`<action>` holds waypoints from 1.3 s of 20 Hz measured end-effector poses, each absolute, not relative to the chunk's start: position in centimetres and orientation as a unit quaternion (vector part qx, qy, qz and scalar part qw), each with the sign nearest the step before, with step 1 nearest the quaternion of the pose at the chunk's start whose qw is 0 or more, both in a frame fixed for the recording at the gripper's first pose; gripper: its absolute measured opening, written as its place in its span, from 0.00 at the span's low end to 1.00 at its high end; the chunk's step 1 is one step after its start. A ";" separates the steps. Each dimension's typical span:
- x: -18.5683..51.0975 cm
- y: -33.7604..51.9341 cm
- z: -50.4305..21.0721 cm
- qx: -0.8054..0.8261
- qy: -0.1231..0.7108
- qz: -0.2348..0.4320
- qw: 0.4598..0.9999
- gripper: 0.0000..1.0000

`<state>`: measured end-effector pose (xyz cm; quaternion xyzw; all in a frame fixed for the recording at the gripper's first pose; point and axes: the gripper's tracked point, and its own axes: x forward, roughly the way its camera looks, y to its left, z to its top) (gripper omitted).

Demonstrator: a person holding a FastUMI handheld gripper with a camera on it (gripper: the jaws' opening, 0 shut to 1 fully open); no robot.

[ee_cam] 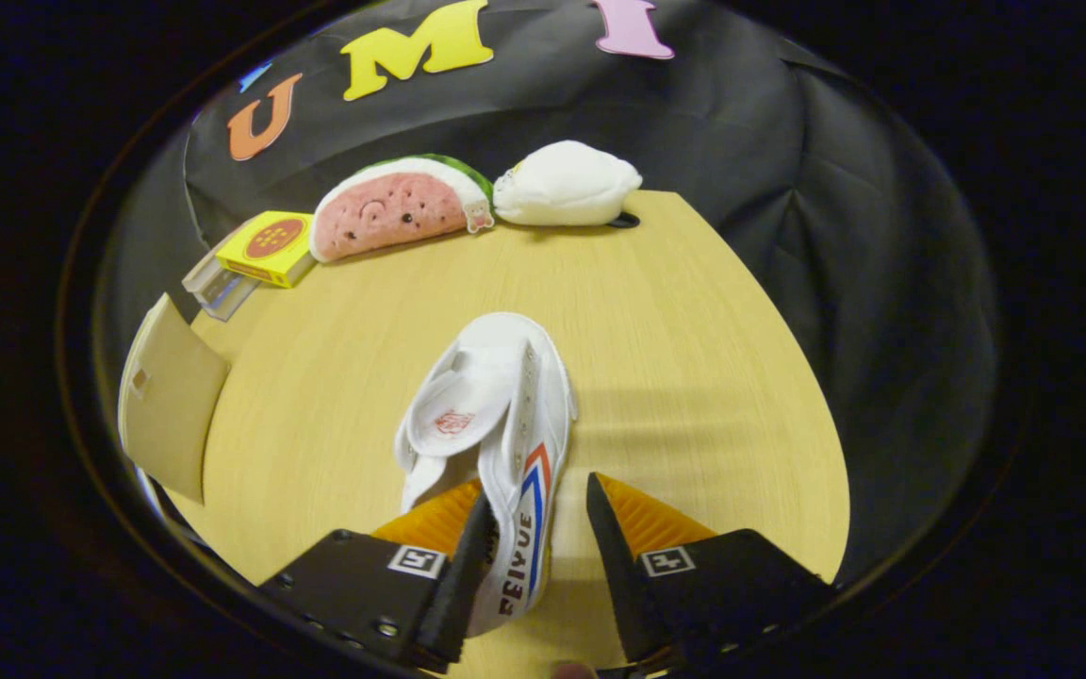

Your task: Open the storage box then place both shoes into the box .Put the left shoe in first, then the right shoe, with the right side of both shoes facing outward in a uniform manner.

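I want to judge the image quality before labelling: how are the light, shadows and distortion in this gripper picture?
Gripper view: warm, even light on the wooden table, no strong glare; a soft shadow band lies across the table right of the white shoe; fisheye distortion bends the table's edges; the watermelon plush stays fairly sharp; the tongs stand open, the shoe's heel between them.

White shoe (491, 415) with red-and-blue side stripes on pale wood table (694, 377); behind it, pink-and-green watermelon plush (392, 209), yellow box (268, 247).
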<state>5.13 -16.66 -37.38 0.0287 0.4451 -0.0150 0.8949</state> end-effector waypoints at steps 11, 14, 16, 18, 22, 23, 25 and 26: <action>5.0 -17.4 -38.2 0.102 0.483 -0.052 0.868 0.00; 4.7 -16.8 -37.7 0.147 0.482 -0.063 0.862 0.00; 4.3 -15.6 -37.7 0.179 0.485 -0.062 0.854 0.00; 3.6 -14.8 -37.4 0.195 0.485 -0.064 0.850 0.00; 2.9 -13.3 -36.0 0.211 0.476 -0.063 0.852 0.00; 2.9 -12.9 -35.4 0.217 0.470 -0.064 0.853 0.00; 2.9 -11.5 -34.2 0.221 0.460 -0.062 0.858 0.00; 3.0 -10.8 -33.4 0.222 0.454 -0.061 0.861 0.00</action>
